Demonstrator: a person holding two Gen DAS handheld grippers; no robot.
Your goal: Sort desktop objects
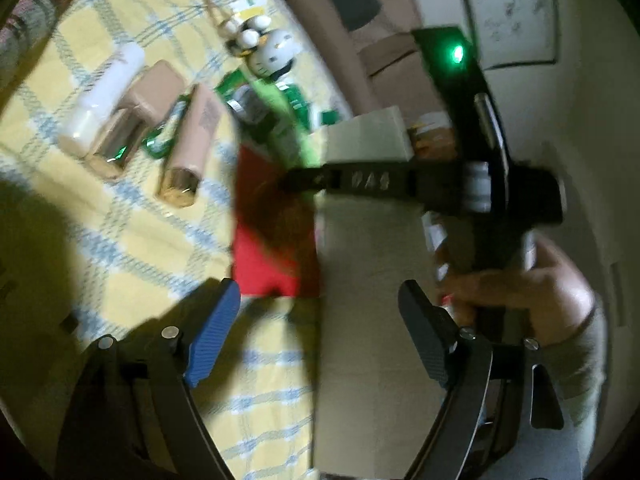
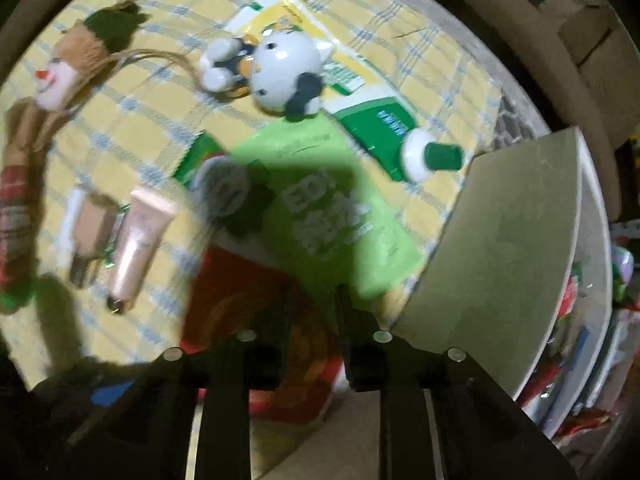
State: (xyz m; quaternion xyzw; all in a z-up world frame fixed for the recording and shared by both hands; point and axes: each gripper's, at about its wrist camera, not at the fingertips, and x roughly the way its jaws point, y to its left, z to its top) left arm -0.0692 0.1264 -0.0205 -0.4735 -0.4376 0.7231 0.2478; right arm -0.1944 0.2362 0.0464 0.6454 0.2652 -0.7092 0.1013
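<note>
Right gripper point(image 2: 310, 316) just above red packet point(image 2: 224, 280)

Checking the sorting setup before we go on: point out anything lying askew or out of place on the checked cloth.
The cat figure lies tipped on its side across a yellow sachet. The green sachet and green tube overlap in a loose heap rather than a row. The red packet sits half under the right gripper.
</note>
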